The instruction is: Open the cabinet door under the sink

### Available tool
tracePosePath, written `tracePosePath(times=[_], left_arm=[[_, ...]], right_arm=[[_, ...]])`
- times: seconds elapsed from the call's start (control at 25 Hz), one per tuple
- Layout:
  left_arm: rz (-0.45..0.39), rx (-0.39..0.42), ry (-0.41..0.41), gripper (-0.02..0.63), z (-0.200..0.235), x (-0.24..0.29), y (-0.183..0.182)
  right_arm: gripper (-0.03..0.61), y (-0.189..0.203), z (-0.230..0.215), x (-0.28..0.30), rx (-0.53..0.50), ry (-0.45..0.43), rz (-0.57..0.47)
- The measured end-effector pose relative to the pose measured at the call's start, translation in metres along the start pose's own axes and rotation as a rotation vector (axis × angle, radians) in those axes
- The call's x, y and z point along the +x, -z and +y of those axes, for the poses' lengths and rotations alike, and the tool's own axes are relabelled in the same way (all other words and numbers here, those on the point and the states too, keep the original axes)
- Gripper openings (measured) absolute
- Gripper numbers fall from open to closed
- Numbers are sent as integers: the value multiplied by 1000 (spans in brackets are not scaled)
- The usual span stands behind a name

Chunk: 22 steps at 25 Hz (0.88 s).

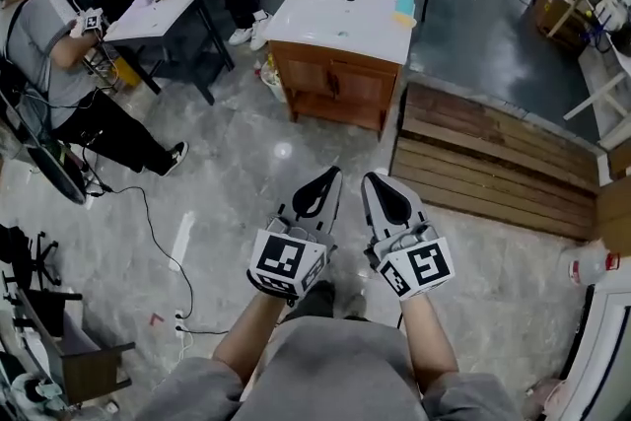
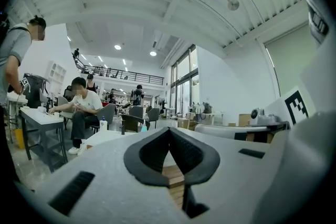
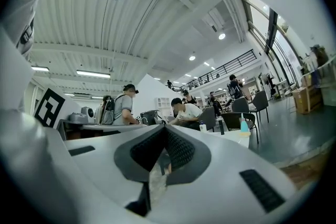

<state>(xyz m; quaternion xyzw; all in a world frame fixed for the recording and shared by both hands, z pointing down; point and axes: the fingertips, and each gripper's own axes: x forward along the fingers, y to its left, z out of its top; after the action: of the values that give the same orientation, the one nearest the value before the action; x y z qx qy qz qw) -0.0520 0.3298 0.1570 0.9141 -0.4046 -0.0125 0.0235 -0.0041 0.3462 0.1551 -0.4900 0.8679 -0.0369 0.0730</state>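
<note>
Two grippers low, near person's body: left gripper [image 1: 331, 173] and right gripper [image 1: 373, 178] side by side, apart. Jaws of each together at tips, nothing between. Cabinet door [image 1: 308, 80] far centre, shut, under white sink surface [image 1: 330, 23]. Grey floor [image 1: 246, 182] open between grippers and cabinet. Wooden platform [image 1: 493, 163] edge just right of cabinet. Seated person [image 1: 69, 74] far left, well apart. Cable [image 1: 158, 234] on floor near left.

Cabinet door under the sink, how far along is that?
Nothing done: the cabinet doors under the sink look closed. In hand: nothing; left gripper and right gripper are shut, empty, far from it. Left: approach, grip and pull a door open.
</note>
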Motion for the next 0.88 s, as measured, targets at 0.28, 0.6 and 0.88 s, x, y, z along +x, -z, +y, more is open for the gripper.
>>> tracePosePath(times=[0.28,0.6,0.88], left_arm=[[3,-22,27,8,64,28,5],[21,-34,58,8,113,46,12],[25,-48,71,8,132,69,17]], right_arm=[[11,11,-11,67,14,42,16],[11,18,-14,114,7,85,31],[11,23,-31,138,4,100,44]])
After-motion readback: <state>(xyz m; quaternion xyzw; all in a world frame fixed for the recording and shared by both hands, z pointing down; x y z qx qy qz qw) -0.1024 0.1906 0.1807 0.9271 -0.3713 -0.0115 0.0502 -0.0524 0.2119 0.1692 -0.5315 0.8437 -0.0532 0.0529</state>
